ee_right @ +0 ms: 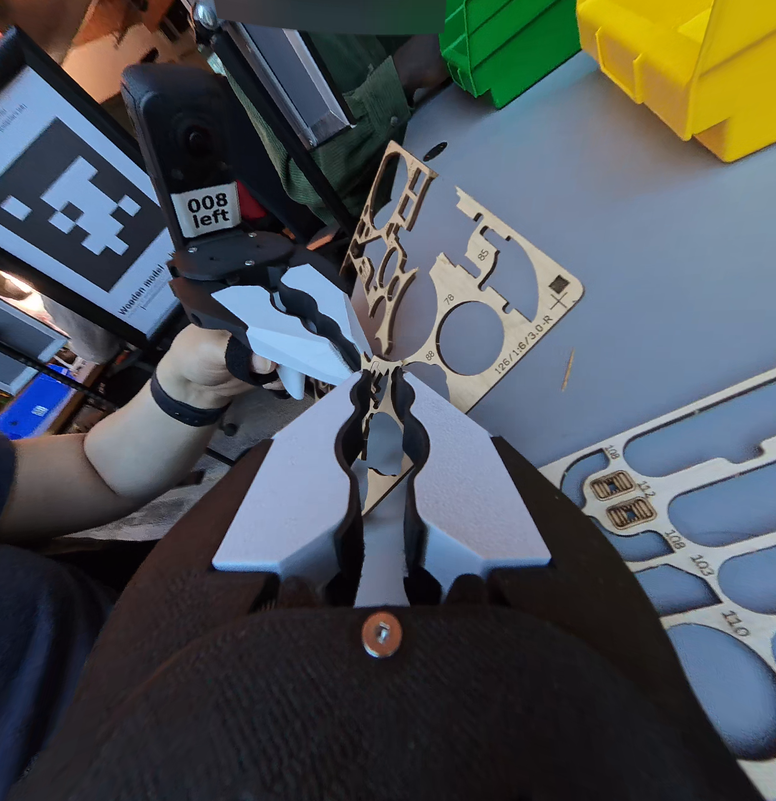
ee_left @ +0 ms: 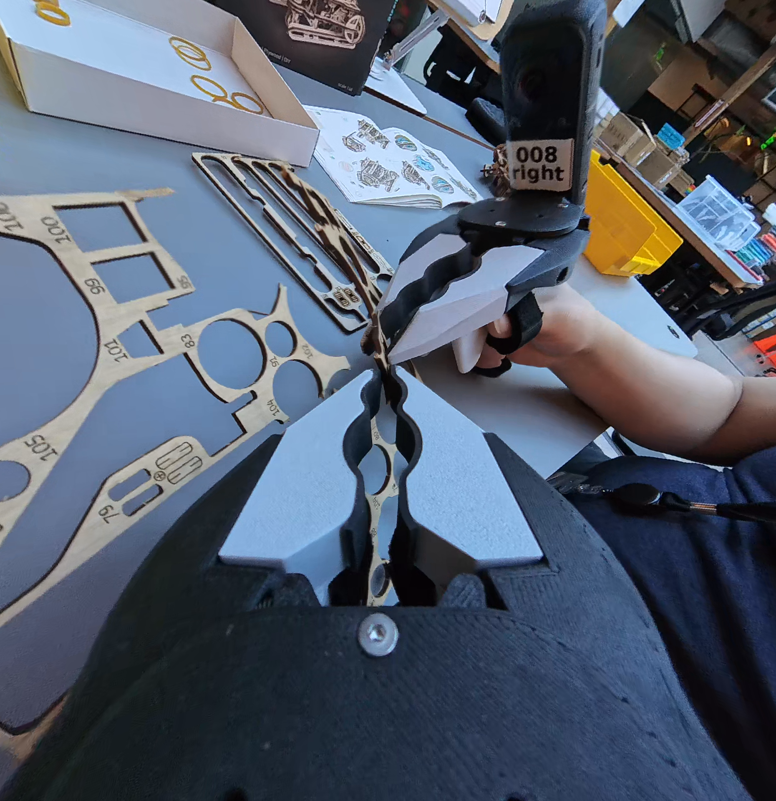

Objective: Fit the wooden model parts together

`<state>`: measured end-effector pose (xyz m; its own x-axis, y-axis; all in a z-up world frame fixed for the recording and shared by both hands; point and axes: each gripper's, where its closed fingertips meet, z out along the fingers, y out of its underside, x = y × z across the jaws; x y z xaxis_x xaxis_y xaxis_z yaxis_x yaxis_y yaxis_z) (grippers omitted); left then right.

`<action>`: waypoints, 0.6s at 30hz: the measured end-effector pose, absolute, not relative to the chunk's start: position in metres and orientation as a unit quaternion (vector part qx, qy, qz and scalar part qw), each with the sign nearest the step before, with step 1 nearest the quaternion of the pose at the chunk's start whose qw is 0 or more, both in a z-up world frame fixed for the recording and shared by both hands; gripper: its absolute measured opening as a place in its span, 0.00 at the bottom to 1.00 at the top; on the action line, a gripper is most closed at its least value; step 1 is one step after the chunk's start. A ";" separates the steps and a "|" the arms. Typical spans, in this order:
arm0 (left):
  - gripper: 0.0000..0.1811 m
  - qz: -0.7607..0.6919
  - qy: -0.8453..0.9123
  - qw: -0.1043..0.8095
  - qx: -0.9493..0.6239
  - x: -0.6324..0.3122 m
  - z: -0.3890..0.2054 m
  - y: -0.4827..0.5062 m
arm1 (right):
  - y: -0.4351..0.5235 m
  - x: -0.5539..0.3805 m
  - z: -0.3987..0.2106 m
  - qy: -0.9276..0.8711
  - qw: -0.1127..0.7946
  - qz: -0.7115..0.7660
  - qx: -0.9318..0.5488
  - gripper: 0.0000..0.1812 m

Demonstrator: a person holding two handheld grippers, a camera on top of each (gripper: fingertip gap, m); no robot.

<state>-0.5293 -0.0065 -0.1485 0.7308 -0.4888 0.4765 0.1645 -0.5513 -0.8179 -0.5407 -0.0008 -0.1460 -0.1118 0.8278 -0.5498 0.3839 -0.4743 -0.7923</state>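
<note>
A thin plywood parts sheet [ee_right: 447, 277] with round and slotted cut-outs is held up off the grey table by both grippers. In the left wrist view it runs edge-on [ee_left: 372, 505] between my left gripper's fingers. My left gripper [ee_left: 384, 381] is shut on the sheet. My right gripper [ee_right: 379, 381] is shut on the same sheet, right beside the left one. The two sets of fingertips almost touch at a narrow web of the sheet. The right gripper [ee_left: 377, 346] shows in the left wrist view, the left gripper [ee_right: 363, 366] in the right wrist view.
More cut-out plywood sheets lie flat on the table: a large one [ee_left: 104, 312], a slotted one [ee_left: 338, 299] and another [ee_right: 689, 559]. A white open box [ee_left: 161, 104], a picture booklet [ee_left: 390, 173], a yellow bin [ee_right: 702, 65] and a green bin [ee_right: 507, 52] stand farther off.
</note>
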 end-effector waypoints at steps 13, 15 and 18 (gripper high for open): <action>0.00 -0.383 0.070 0.466 -0.795 -0.533 -0.156 -0.006 | -0.001 -0.543 -0.154 -0.458 0.171 0.575 -0.656 0.03; 0.00 -0.388 0.066 0.464 -0.794 -0.533 -0.157 -0.006 | 0.000 -0.543 -0.155 -0.454 0.167 0.577 -0.658 0.03; 0.00 -0.382 0.060 0.465 -0.796 -0.533 -0.160 -0.005 | 0.001 -0.544 -0.159 -0.452 0.165 0.565 -0.670 0.04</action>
